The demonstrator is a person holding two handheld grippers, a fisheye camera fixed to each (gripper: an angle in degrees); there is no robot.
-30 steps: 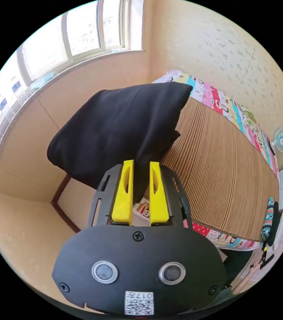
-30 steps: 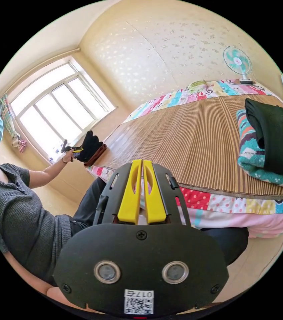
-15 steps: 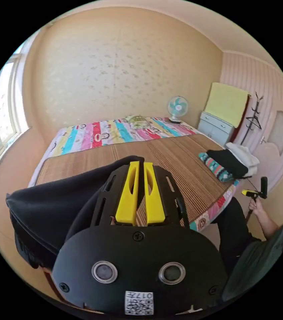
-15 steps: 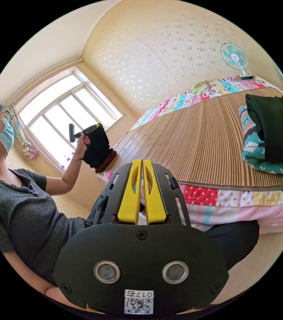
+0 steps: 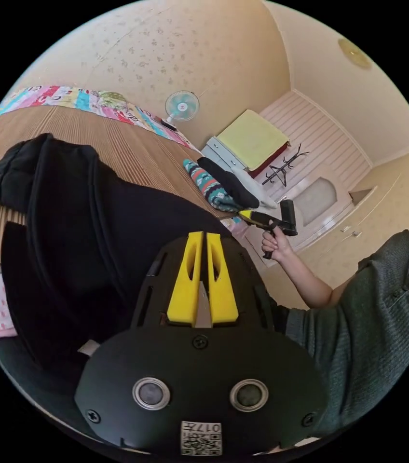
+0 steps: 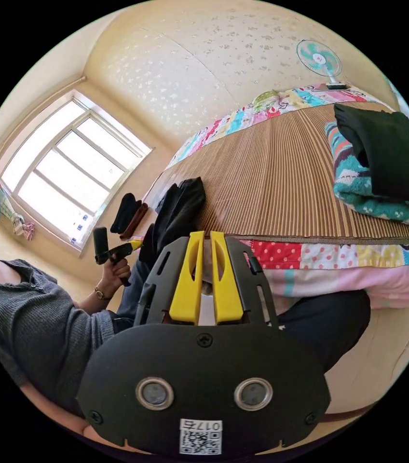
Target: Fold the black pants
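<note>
Lower end of the black pants hidden behind the left gripper.

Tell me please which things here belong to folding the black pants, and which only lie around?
For the job:
black pants, heaped at the bed edge
left claw
right claw

Lying about:
folded clothes stack
fan
dark items by the window

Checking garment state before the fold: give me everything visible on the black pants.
The black pants are soft, matte dark fabric, bunched in long ridges rather than spread flat. They lie on the woven mat at the bed's near edge, one rolled end up on the mat, the rest draping over the quilt edge. In the right gripper view they form a narrow heap. Neither gripper is seen pinching them.
</note>
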